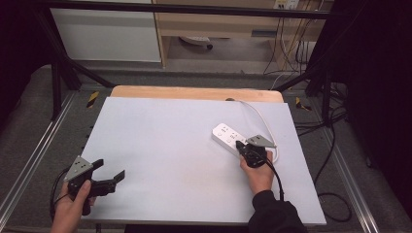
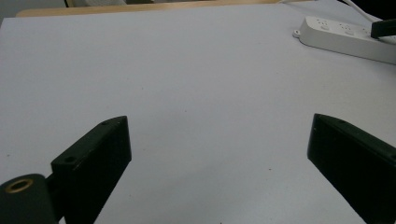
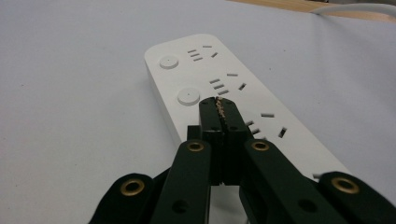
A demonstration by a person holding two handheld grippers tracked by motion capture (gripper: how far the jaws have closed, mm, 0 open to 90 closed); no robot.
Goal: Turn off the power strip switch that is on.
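nearest you, your left hand [image 1: 73, 201] holds the left gripper [image 1: 111, 171] low over the near left corner of the white table [image 1: 165, 160]. its jaws stand wide apart with bare tabletop between them, gripping nothing; in the left gripper view they frame a blank stretch of the surface, and the power strip [image 2: 348, 37] sits far off at the upper right.

on your right side, your right hand [image 1: 261, 177], in a dark sleeve [image 1: 274, 213], holds the right gripper [image 1: 240, 144] further up the table. in the right gripper view [image 3: 219, 109] its jaws are pressed together, tips side by side with nothing between them, and they sit over the top face of the power strip [image 3: 224, 100], just beside the nearer round button [image 3: 188, 96]. you cannot tell from these views whether the tips actually touch the plastic.

the power strip [image 1: 227, 136] lies flat on the right half of the table, sockets facing up. its long axis runs diagonally: the near end is under your right gripper, and the far end points away from you and to the left. a second round button [image 3: 168, 62] sits nearer that far end.

beyond it, a white cable [image 1: 257, 116] curves along the right of the strip to the far wooden edge [image 1: 194, 92] of the table.
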